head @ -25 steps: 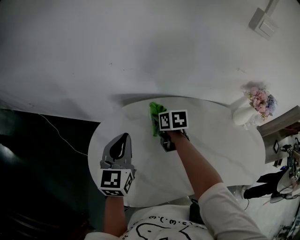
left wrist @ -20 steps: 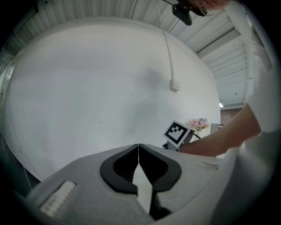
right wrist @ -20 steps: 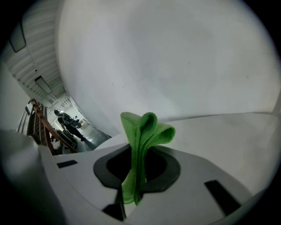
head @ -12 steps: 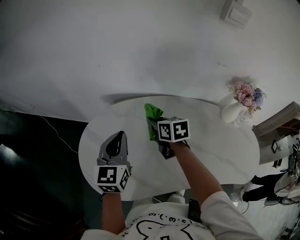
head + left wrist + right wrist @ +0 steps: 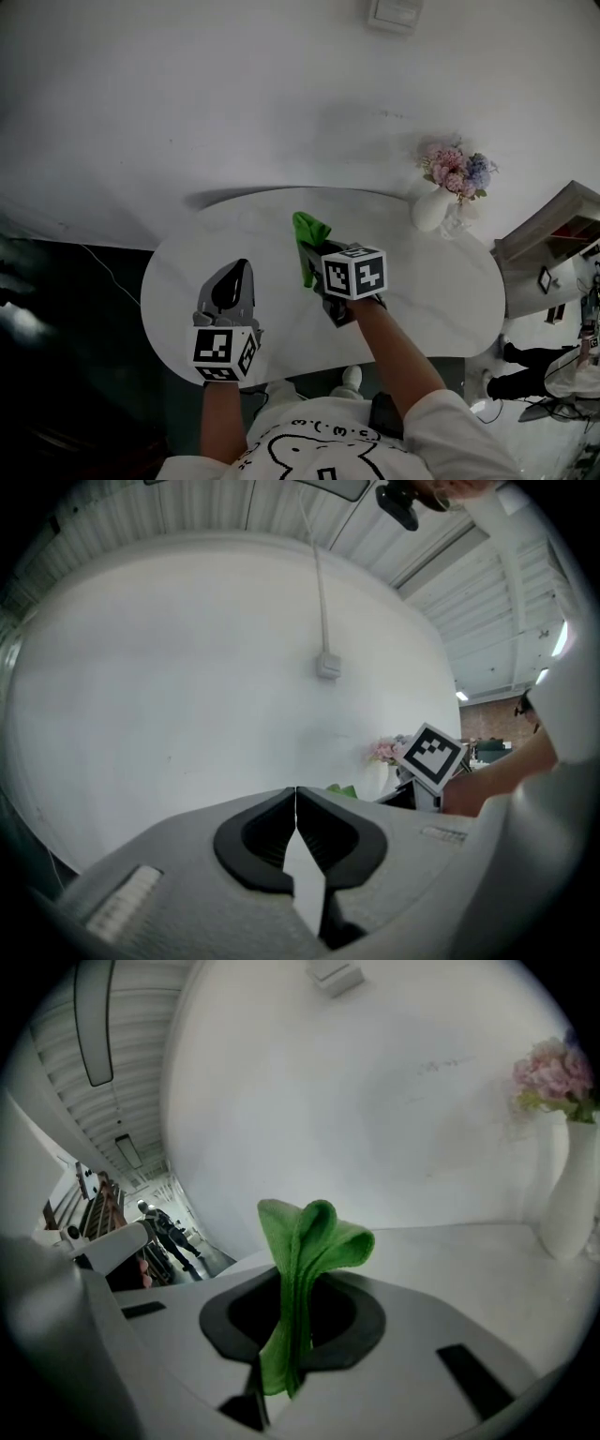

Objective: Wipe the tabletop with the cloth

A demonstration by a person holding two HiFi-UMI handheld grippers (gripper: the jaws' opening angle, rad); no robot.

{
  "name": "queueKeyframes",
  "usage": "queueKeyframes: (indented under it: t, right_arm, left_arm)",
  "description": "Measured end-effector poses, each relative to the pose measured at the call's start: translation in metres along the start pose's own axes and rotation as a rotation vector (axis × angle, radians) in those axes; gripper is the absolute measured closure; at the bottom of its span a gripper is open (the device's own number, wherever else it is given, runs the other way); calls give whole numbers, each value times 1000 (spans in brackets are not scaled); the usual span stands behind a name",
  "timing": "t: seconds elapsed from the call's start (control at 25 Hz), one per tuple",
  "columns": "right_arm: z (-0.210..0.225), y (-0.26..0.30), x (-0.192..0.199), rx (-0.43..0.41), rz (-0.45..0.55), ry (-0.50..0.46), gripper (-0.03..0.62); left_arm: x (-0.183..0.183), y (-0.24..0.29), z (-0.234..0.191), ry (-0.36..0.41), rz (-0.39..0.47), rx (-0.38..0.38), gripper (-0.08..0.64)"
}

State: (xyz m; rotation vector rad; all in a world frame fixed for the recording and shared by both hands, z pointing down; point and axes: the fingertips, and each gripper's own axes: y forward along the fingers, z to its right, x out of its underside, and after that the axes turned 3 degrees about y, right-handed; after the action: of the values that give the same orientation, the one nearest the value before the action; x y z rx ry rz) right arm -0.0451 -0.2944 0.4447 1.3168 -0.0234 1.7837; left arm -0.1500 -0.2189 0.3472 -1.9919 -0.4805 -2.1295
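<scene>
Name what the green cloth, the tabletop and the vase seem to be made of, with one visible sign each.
Cloth: soft matte fabric, perhaps microfibre; it folds limply.
Tabletop: smooth white stone or marble-look laminate; faint veining.
Vase: probably glazed ceramic; smooth, opaque white.

The head camera looks steeply down from above the person and takes in the whole desk (image 5: 431, 291), with the wall at 12 o'clock. The left gripper (image 5: 238, 269) camera sits close behind its fingers (image 5: 253, 838), low over the desk, facing the wall. The right gripper (image 5: 311, 272) camera sits just as close behind its own fingers (image 5: 364, 1321) and looks across the desk toward the same wall. All three views share the green cloth (image 5: 309, 230) and the vase of flowers (image 5: 429, 208), which stands at 3 o'clock in both gripper views.
</scene>
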Motion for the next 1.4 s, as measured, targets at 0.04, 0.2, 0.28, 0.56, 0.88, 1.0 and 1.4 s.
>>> queueKeyframes:
  t: [0.04,0.2,0.28,0.56,0.88,1.0,1.4]
  right_arm:
    - [4,-9,2,1,8,3,546]
    - [26,-43,6,21,36,21,546]
    - [39,-60,9,38,50,30,546]
    - [92,-117,25,112,68,15,546]
    - [164,-174,54,206,41,18,546]
    - [194,-195,61,242,32,26,546]
    - [282,-259,74,406,20,14,546]
  left_arm:
    - [-1,0,8,9,-2,8,541]
    - [-7,2,40,37,-8,39,541]
    - [-8,4,56,48,-14,56,541]
    - [-12,12,107,76,-18,84,541]
    - [-5,28,164,49,-16,82,541]
    - [0,35,186,40,-19,81,541]
    - [3,54,239,40,-31,103,541]
